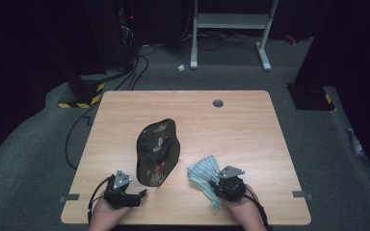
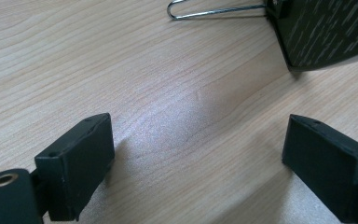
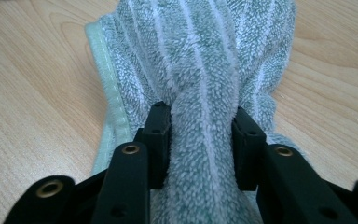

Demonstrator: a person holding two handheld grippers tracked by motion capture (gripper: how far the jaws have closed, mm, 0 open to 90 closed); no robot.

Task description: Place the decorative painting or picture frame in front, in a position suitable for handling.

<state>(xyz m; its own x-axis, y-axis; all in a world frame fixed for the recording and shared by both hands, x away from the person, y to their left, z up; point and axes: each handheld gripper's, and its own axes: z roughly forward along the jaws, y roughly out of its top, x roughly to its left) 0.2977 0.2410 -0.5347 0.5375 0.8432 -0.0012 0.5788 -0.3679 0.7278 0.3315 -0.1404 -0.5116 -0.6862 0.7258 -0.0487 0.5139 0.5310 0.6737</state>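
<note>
A pale green striped cloth point(image 1: 204, 172) lies bunched near the table's front right. My right gripper point(image 1: 218, 185) is shut on a fold of the cloth point(image 3: 200, 93), which bulges between its two black jaws point(image 3: 201, 140). A black tray-like board with a floral pattern point(image 1: 158, 150) lies in the middle of the table, with a dark object on it. Its dark corner point(image 2: 326, 32) and a thin wire loop point(image 2: 205, 11) show ahead of my left gripper point(image 2: 198, 154). My left gripper point(image 1: 139, 194) rests open over bare wood at the front left, just short of the board.
The wooden table point(image 1: 241, 125) has a round cable hole point(image 1: 218, 103) near its far edge. Behind it are a white desk frame point(image 1: 231, 33), cables on the grey floor and a yellow-black striped base point(image 1: 79, 98).
</note>
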